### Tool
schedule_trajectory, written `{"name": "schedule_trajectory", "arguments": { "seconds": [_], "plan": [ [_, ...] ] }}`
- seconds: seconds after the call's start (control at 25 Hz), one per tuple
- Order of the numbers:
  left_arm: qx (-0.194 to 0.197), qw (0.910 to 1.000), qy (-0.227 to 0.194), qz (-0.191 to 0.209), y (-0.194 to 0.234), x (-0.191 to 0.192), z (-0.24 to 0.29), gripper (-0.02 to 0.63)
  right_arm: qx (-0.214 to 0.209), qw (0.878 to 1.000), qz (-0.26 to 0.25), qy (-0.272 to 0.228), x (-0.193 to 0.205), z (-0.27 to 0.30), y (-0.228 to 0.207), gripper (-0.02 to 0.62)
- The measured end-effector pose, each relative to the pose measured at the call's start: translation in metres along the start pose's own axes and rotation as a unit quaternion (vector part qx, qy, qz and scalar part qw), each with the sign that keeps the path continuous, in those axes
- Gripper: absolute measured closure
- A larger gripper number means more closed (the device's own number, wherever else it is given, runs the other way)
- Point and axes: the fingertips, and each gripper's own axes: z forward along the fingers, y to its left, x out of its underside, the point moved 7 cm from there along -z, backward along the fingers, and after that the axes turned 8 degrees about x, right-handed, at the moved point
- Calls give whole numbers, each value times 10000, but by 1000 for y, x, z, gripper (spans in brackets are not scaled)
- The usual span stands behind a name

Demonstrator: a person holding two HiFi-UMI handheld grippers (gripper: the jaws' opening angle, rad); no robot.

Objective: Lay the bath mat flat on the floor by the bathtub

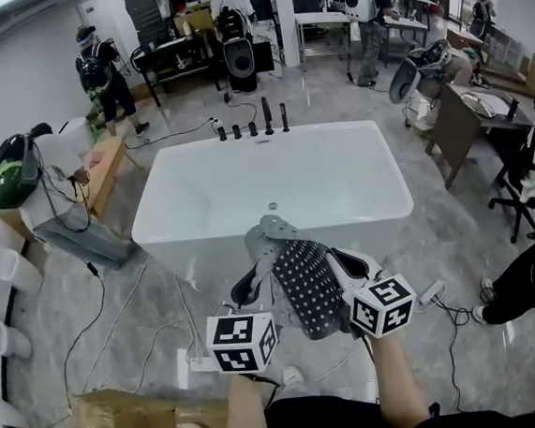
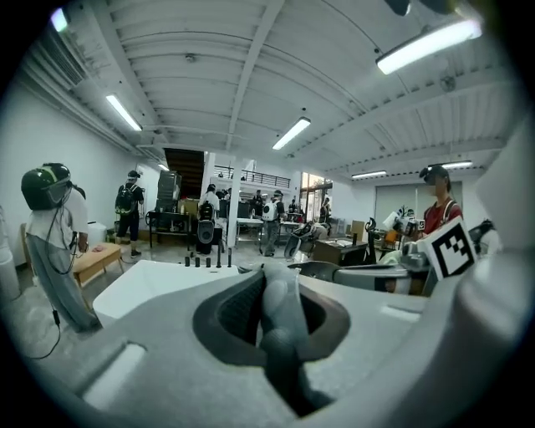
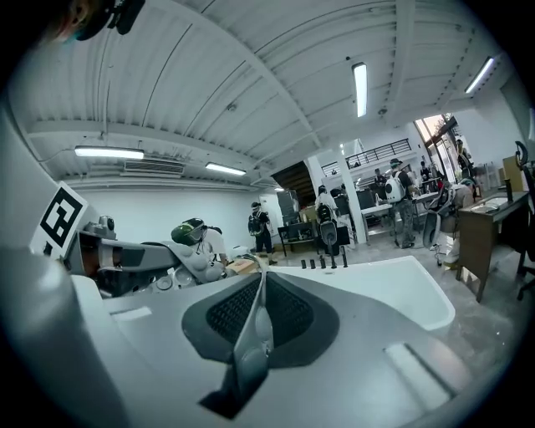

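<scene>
The grey bath mat (image 1: 304,280) hangs bunched between my two grippers, its dotted underside facing up, just in front of the white bathtub (image 1: 200,201). My left gripper (image 1: 252,285) is shut on the mat's left edge. In the left gripper view a thick fold of the mat (image 2: 280,322) is pinched between the pads. My right gripper (image 1: 350,264) is shut on the mat's right edge, and in the right gripper view a thin edge of the mat (image 3: 255,330) runs between its pads. The floor under the mat is hidden.
Black faucet fittings (image 1: 252,125) stand at the tub's far rim. Cables (image 1: 117,317) and a white power strip (image 1: 193,364) lie on the floor at the left. A cardboard box (image 1: 128,424) sits at the bottom left. Several people, desks and chairs fill the room behind.
</scene>
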Motion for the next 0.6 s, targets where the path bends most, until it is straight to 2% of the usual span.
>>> {"name": "schedule_trajectory", "arguments": {
  "seconds": [0.2, 0.44, 0.6],
  "plan": [
    [121, 9999, -108, -29, 45, -15, 15, 589, 150, 9998, -49, -83, -14, 40, 14, 572],
    [308, 9994, -107, -116, 85, -10, 21, 588, 312, 9995, -62, -48, -11, 76, 32, 572],
    [221, 9997, -64, -107, 104, -10, 22, 588, 248, 9996, -139, 72, -13, 90, 40, 572]
  ]
}}
